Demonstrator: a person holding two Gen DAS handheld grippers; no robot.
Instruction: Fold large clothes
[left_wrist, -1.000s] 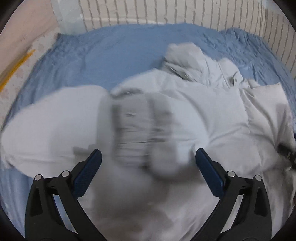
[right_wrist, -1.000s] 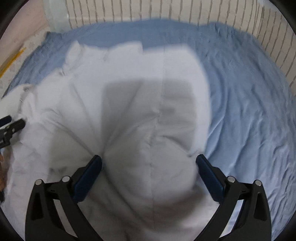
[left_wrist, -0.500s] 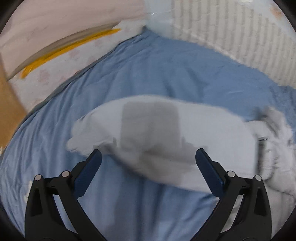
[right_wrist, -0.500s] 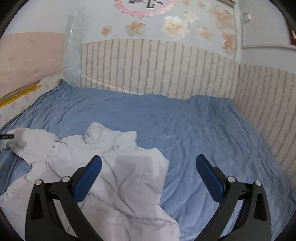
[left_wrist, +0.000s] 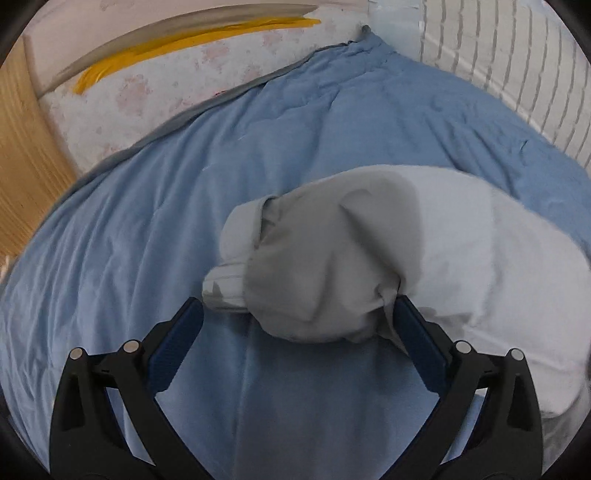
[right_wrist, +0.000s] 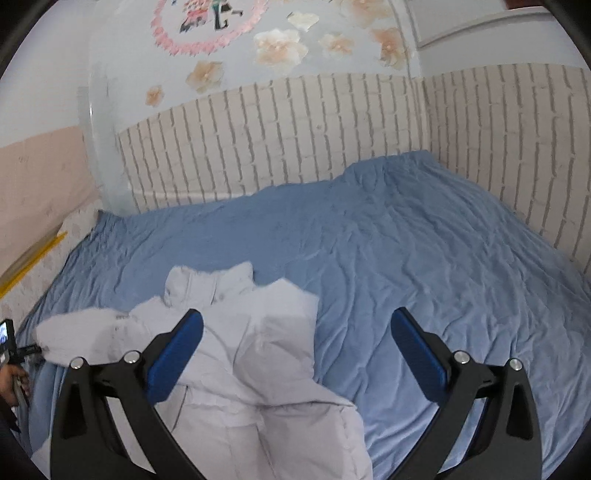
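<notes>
In the left wrist view, the left hand-held gripper (left_wrist: 295, 317) stood wide open at the bottom of the frame, its blue pads spread far apart. A bunched sleeve (left_wrist: 332, 258) of the white padded jacket (left_wrist: 480, 266) filled the centre and right of the frame, its ribbed cuff (left_wrist: 225, 288) lying just beside the left pad. Folds of the sleeve touched the tip of the right pad, but nothing was pinched between the two fingers. The cloth looked slightly blurred. Under it lay the blue bedsheet (left_wrist: 166, 221), wrinkled, spreading across the left and lower parts of the frame. Along the upper left ran a pale flowered mattress edge (left_wrist: 147, 85) with a yellow stripe (left_wrist: 184, 37), and a wooden panel (left_wrist: 26, 166) showed at the far left. A white brick-patterned wall (left_wrist: 517, 55) stood in the upper right.

In the right wrist view, the right hand-held gripper (right_wrist: 297, 343) was also wide open and held nothing. The white padded jacket (right_wrist: 258, 369) lay crumpled in the lower left of the frame on the blue bedsheet (right_wrist: 424, 258), its collar (right_wrist: 210, 284) towards the middle and one sleeve (right_wrist: 81, 336) stretched to the left edge. There, part of the left hand-held gripper (right_wrist: 14, 350) and a person's hand (right_wrist: 14, 384) showed. The jacket's body passed behind the left finger of the right gripper; the right finger was over bare sheet. The brick-patterned wall (right_wrist: 295, 140) rose behind the bed, with pink flower decals (right_wrist: 277, 44) above it.
</notes>
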